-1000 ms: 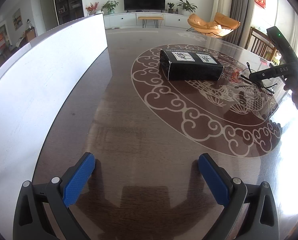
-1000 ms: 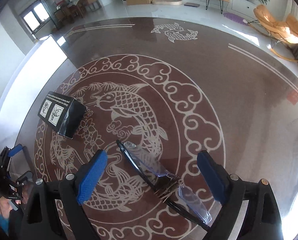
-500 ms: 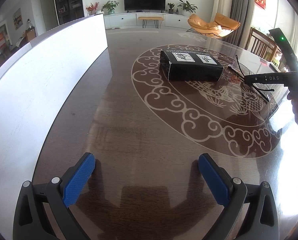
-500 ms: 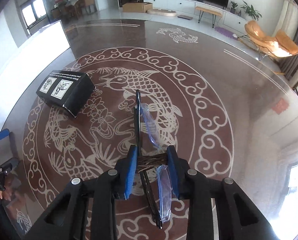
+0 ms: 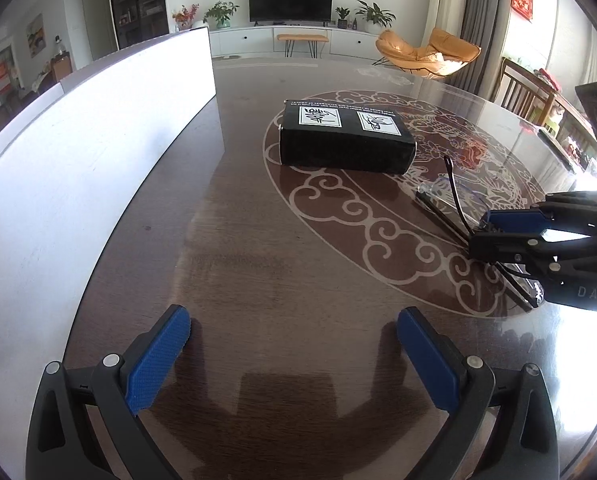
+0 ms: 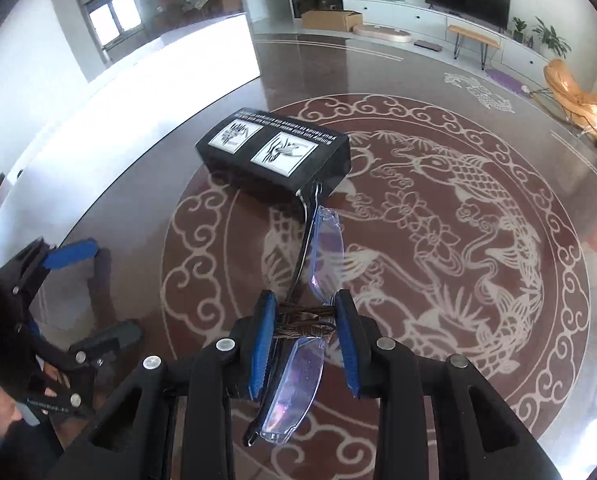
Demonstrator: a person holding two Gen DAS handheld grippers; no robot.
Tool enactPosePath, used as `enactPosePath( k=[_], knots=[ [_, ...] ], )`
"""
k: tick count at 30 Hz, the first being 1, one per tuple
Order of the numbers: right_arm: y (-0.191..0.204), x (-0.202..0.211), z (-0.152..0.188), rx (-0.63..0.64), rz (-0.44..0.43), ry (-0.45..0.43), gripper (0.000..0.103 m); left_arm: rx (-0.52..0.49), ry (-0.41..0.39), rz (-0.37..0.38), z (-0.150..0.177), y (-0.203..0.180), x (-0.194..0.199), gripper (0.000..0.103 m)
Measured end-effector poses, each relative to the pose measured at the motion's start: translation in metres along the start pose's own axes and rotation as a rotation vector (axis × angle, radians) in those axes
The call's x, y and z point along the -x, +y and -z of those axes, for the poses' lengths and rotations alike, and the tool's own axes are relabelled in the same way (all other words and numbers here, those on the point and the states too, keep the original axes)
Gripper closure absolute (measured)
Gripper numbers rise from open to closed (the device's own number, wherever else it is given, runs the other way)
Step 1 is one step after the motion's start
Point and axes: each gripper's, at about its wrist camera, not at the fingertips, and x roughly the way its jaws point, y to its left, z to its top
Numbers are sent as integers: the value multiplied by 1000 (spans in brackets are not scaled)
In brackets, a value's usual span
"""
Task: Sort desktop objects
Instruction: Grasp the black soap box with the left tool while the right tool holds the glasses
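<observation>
A tall white panel (image 5: 86, 152) stands along the left edge of the dark glossy table with pale carp and cloud inlay (image 5: 258, 240). The left gripper (image 5: 294, 344) hovers low, jaws spread wide and empty. The black rectangular box with two white labels (image 6: 272, 152) sits mid-table. Right of it, the right gripper (image 6: 304, 334) is clenched on the bridge of folded clear-lensed glasses with thin black arms (image 6: 322, 248), lifted near the box.

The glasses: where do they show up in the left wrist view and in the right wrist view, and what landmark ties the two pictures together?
Left wrist: glasses at right of centre, clamped by the right gripper entering from the right edge.
Right wrist: glasses at lower centre, pinched at the bridge by the right gripper.
Shared landmark: black box, just beyond the glasses in both.
</observation>
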Motion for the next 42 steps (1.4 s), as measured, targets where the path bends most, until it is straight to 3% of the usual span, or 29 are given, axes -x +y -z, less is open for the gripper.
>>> enactPosePath(
  k=[2, 5, 9, 14, 17, 20, 23, 28, 30, 35, 39, 42],
  knots=[
    [-6, 6, 11, -21, 38, -12, 72, -2, 2, -4, 0, -1, 0, 0],
    [-49, 5, 7, -189, 116, -46, 72, -6, 4, -13, 0, -2, 1, 0],
    [-97, -9, -29, -315, 178, -40, 72, -4, 4, -13, 0, -2, 0, 0],
    [-96, -41, -87, -268, 241, -10, 72, 0, 2, -8, 1, -2, 0, 0],
    [-86, -56, -113, -222, 192, -21, 72, 1, 1, -7, 2, -1, 1, 0],
    [-62, -65, -121, -84, 88, -23, 72, 2, 1, -6, 2, -1, 1, 0],
    [-34, -62, -109, 58, -9, -10, 72, 0, 2, -9, 2, -1, 1, 0],
    [15, -37, -50, 201, -158, 17, 72, -3, 3, -13, 2, -2, 1, 0],
    [24, -25, -26, 216, -92, 7, 72, 0, 3, -9, 2, -1, 1, 0],
    [-12, -2, 13, 20, 116, -45, 72, 2, 6, -12, 6, 1, 3, 0],
    [-36, 16, 41, -66, 132, -99, 71, 19, 13, 7, 4, -4, 4, 0],
    [-40, 21, 54, -94, 91, -163, 63, 85, 27, 42, -12, -10, -3, 0]
  ],
)
